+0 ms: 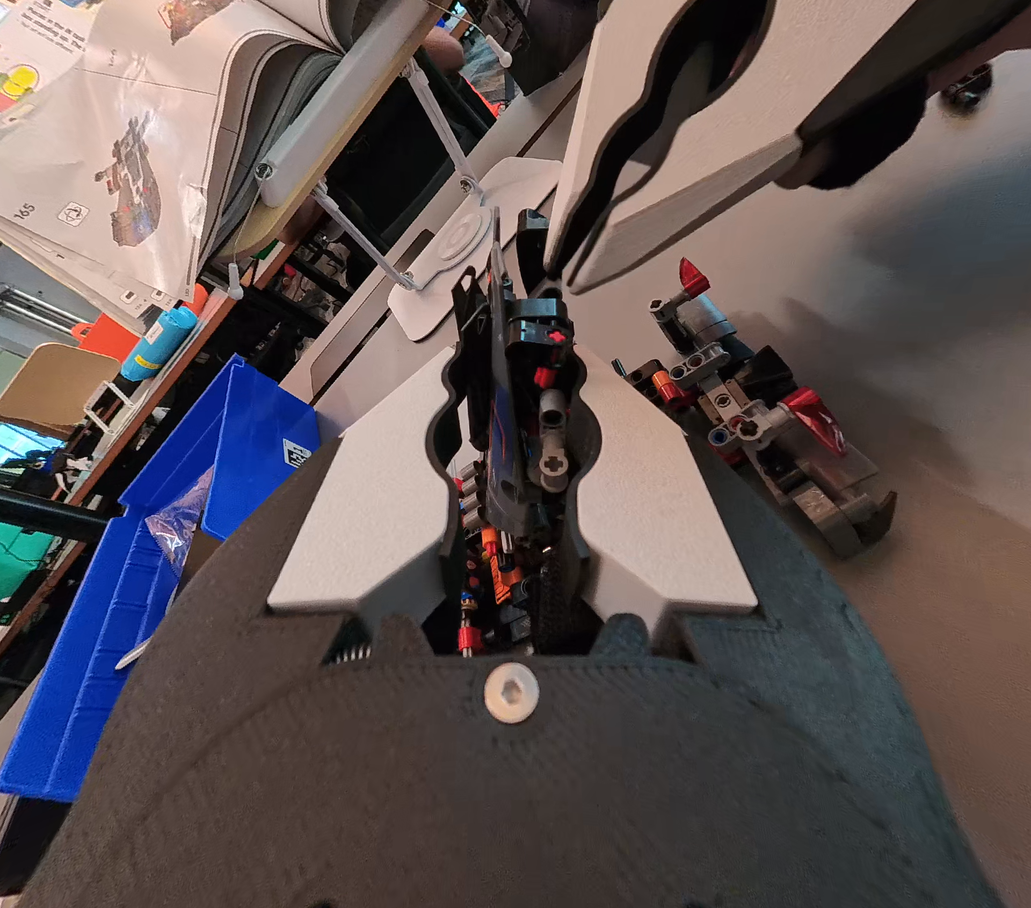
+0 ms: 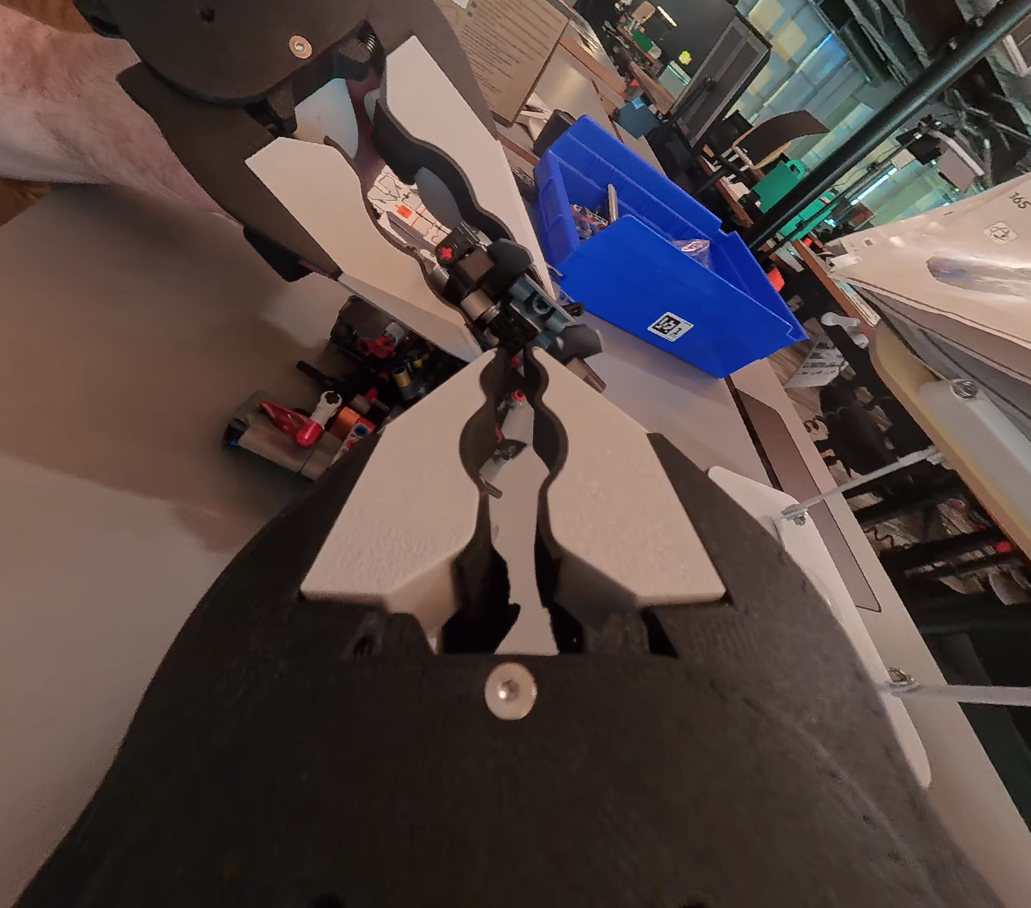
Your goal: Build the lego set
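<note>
Far left in the left wrist view, I see the instruction booklet (image 1: pixel 167 61) propped open on its white stand (image 1: pixel 463 267), angled so the step page reads while I work. Below it sits the blue parts bin (image 1: pixel 184 518), within easy reach on the worktop (image 1: pixel 920 435).

Centre: my left gripper (image 1: pixel 516 368) has its jaws clenched on the black sub-assembly (image 1: pixel 524 379), held up off the worktop so its top end is exposed. The right gripper (image 1: pixel 558 276) comes in from above, jaws nearly closed, tips right at the black connector on top. From the right wrist view, the right gripper (image 2: pixel 510 362) looks pinched on something small there, but I can't tell if it's actually gripping or just pressing. My guess: left braces, right seats a piece.

Right of that, a second built section (image 1: pixel 753 418) with red and grey parts lies on the worktop just beside, parked for a later join, I'd judge.
</note>
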`<state>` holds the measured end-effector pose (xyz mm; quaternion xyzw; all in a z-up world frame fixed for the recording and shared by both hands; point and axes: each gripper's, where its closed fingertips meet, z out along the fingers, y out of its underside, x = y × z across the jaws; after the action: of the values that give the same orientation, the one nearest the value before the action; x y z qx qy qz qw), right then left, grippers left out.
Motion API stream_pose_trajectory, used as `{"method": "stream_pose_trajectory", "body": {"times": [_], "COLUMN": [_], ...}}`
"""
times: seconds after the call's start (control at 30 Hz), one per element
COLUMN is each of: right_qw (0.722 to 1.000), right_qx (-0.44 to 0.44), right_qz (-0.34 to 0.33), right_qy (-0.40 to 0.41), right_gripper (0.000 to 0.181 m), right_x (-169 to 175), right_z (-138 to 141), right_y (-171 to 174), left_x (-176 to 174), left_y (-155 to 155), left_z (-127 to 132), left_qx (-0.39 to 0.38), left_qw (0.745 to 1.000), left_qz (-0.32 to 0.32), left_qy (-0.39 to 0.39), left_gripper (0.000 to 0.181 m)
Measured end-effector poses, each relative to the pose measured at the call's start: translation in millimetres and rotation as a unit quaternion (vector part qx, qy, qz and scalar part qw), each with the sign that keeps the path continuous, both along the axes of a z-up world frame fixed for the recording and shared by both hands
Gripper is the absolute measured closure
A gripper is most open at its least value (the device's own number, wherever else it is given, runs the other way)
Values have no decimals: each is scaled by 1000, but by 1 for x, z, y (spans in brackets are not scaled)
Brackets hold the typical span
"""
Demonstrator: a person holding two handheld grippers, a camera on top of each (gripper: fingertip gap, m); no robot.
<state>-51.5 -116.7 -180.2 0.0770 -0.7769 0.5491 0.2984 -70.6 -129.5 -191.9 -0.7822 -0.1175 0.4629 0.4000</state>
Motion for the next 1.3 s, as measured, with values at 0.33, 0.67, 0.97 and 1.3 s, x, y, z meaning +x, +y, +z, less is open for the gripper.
{"method": "stream_pose_trajectory", "body": {"times": [0.33,0.67,0.97,1.3], "right_qw": [1000,999,999,998], "right_qx": [-12,-31,-34,-35], "right_qz": [-14,-21,-25,-7], "right_qy": [-11,-21,-27,-46], "right_gripper": [181,181,181,181], "right_x": [-3,-5,-6,-3], "right_z": [-1,1,2,2], "right_y": [-8,-10,-9,-9], "left_x": [1,0,-2,-3], "left_y": [1,1,0,1], "left_z": [-2,-1,1,-1], "left_qx": [-16,-15,-17,-22], "left_qw": [1000,1000,999,999], "left_qz": [1,11,24,24], "left_qy": [7,11,20,21], "left_gripper": [148,148,150,152]}}
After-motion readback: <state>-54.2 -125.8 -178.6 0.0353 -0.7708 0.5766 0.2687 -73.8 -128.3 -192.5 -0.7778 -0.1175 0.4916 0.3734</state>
